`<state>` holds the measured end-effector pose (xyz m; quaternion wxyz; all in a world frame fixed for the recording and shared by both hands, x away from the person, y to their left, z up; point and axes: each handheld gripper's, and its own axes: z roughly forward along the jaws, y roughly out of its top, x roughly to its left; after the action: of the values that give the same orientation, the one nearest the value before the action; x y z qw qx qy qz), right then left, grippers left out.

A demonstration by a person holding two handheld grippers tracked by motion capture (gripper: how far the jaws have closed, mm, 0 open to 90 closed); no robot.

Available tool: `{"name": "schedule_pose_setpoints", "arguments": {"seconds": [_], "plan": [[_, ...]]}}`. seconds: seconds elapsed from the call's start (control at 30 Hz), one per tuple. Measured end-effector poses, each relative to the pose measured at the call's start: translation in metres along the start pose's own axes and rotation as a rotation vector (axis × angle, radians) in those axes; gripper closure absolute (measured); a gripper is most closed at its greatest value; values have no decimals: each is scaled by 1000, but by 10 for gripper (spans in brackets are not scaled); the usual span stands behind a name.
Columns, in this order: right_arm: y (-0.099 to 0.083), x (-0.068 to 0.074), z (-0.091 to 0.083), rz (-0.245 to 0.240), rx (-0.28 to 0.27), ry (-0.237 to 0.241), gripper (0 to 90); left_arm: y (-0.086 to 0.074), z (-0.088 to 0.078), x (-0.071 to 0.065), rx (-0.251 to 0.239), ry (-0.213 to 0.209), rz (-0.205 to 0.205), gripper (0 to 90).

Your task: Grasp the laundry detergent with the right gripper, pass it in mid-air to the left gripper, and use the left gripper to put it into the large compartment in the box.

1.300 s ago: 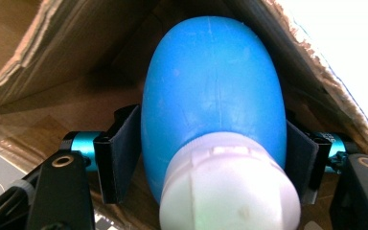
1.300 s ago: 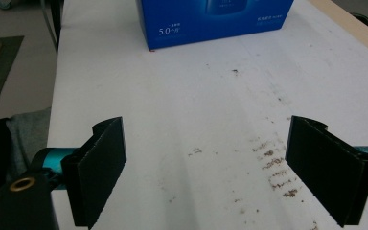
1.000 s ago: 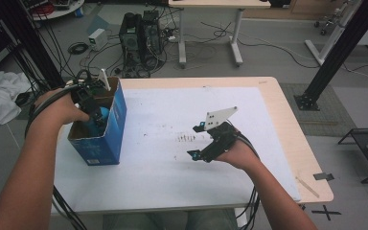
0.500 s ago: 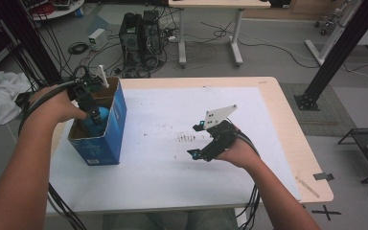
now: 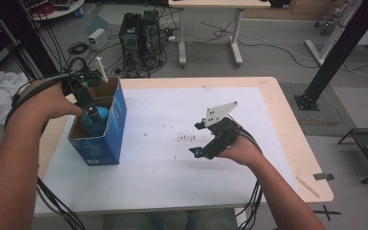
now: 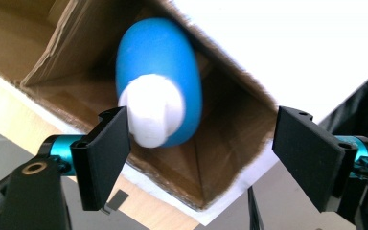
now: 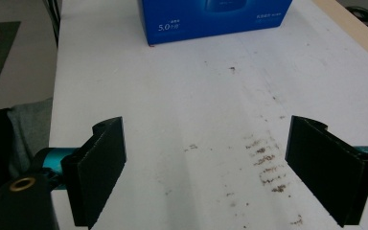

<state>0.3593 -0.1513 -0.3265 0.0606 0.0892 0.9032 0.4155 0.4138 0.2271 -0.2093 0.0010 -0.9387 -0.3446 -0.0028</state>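
in the high view the left gripper (image 5: pixel 92 111) sits at the left of the frame, over the open top of a blue cardboard box (image 5: pixel 106 139) that stands on the white table (image 5: pixel 163 120). its jaws have just been opening, and the left gripper view shows them now spread well apart. a blue, egg-shaped object with a white cap (image 6: pixel 159 86) lies inside the box (image 6: pixel 220 134), leaning against the brown inner wall. the left jaw in that view overlaps the white cap's edge, while the other jaw stands well clear of it at the right of the frame, so nothing is pinched. in the high view a bit of that blue object (image 5: pixel 96 122) peeks out beside the gripper's tips, within the box's opening.

the right gripper (image 5: pixel 199 139) rests near the middle of the high view, just right of a patch of brown specks (image 5: pixel 187 139) on the table surface (the grey three-cornered plate sticks up above it). the right gripper view shows its jaws wide apart with only bare table (image 7: pixel 182 96) between them, the brown marks (image 7: pixel 263 158) low and right of centre, and the blue box (image 7: pixel 211 17) at the top edge of the frame.
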Motion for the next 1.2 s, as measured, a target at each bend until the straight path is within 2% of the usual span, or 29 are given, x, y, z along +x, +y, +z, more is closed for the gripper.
{"name": "schedule_pose_setpoints", "arguments": {"seconds": [0.07,0.13,0.17,0.27,0.33,0.47,0.5,0.53,0.57,0.63,0.7,0.73,0.9,1.03,1.17,1.2], "plan": [[1,-1,-2,-2,0,-1,131,2,-3,-6,-19,-2,-9,205],[3,-1,-3,-8,2,-1,131,5,-7,-11,-23,-3,10,205],[4,-1,-5,0,6,-7,131,7,-10,-12,0,-8,49,205],[7,-2,-7,-10,14,0,131,11,-11,-20,-22,-12,50,182],[10,-4,-10,-29,23,3,131,18,-17,-25,-9,-16,108,175],[15,-6,-16,-36,37,0,131,28,-20,-36,-19,-32,157,168],[16,-7,-17,-33,42,2,131,32,-19,-41,-36,-30,154,164],[16,-8,-18,-38,46,4,131,34,-20,-42,-20,-26,182,145],[17,-8,-19,-40,50,5,131,37,-19,-45,-33,-26,179,134],[17,-8,-20,-33,55,6,131,43,-18,-51,-17,-32,230,131],[18,-9,-21,-28,70,8,131,48,-14,-57,-20,-41,237,116],[18,-10,-21,-33,74,7,131,51,-14,-57,-5,-37,260,115],[19,-13,-23,-15,116,20,131,64,-5,-67,-33,-25,297,82],[20,-18,-23,-15,173,28,131,76,8,-75,-24,-47,352,66],[19,-25,-21,-22,245,25,131,83,15,-80,-12,-62,384,61],[19,-27,-21,-23,268,29,131,87,19,-84,-5,-70,406,62]]}}
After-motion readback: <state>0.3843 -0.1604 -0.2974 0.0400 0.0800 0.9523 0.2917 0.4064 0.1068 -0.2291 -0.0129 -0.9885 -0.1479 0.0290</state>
